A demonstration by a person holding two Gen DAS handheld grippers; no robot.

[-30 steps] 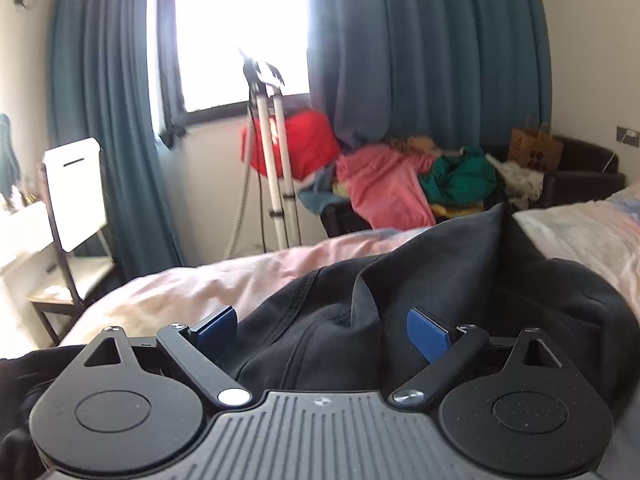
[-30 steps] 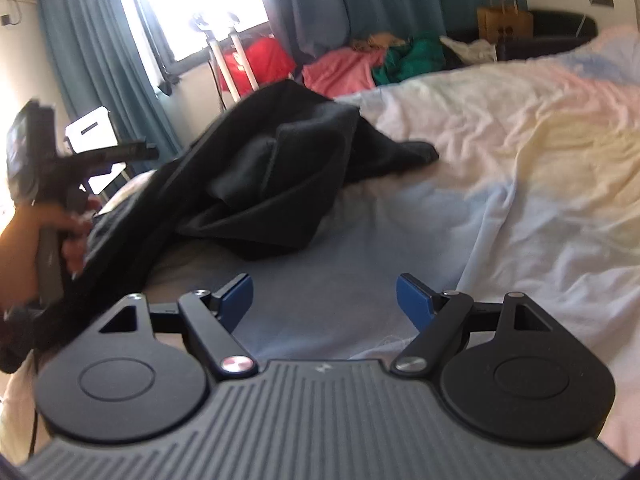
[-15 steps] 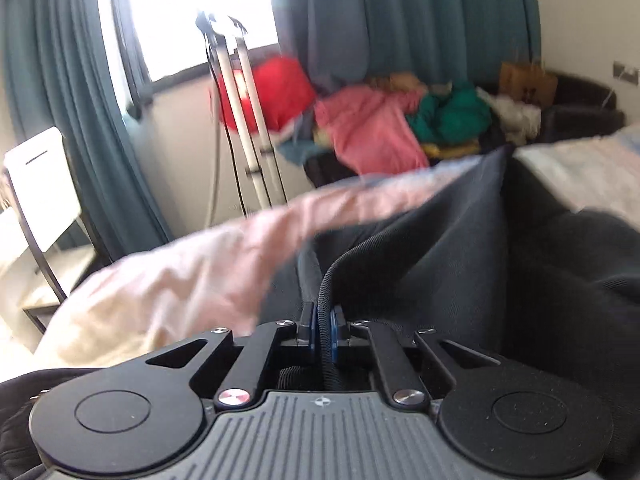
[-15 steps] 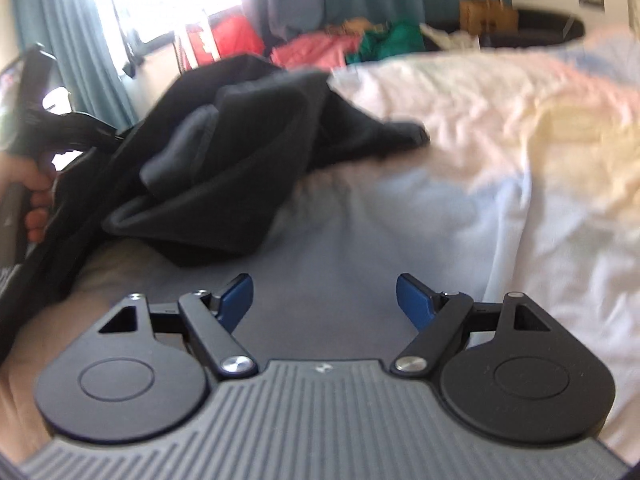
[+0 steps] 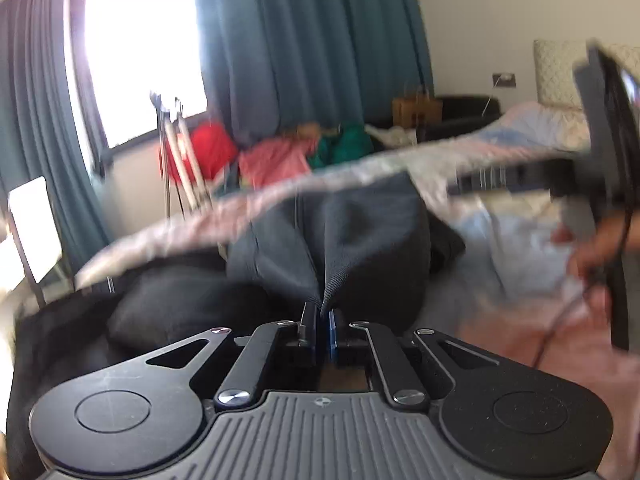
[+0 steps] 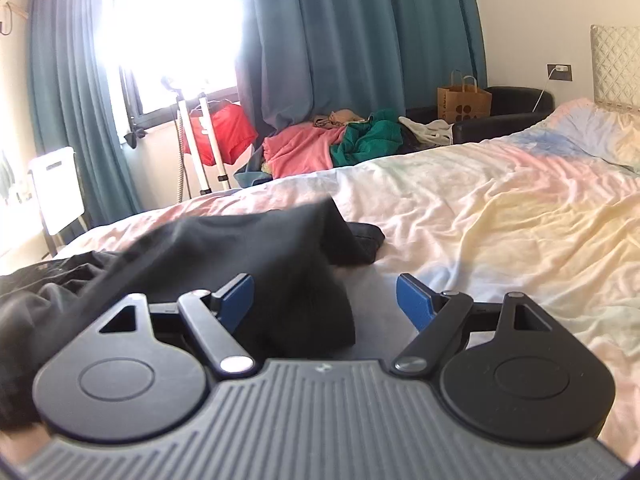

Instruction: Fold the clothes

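A: Where do we have the black garment (image 5: 352,240) now?

B: It lies on the bed (image 6: 500,208), on the pastel sheet. Our left gripper (image 5: 322,326) is closed on a pinch of its fabric, and the cloth rises from the blue pads (image 5: 331,328) like a small tent, directly in front of us.

A: And our right gripper (image 6: 324,300)?

B: Its jaws stand wide apart and nothing is pressed between them. A fold of the same garment (image 6: 248,264) lies below and just behind its left finger; the right finger is over bare sheet.

A: Do we see the right gripper from the left side?

B: Yes, blurred, at the right edge (image 5: 608,168), held by a hand (image 5: 596,248).
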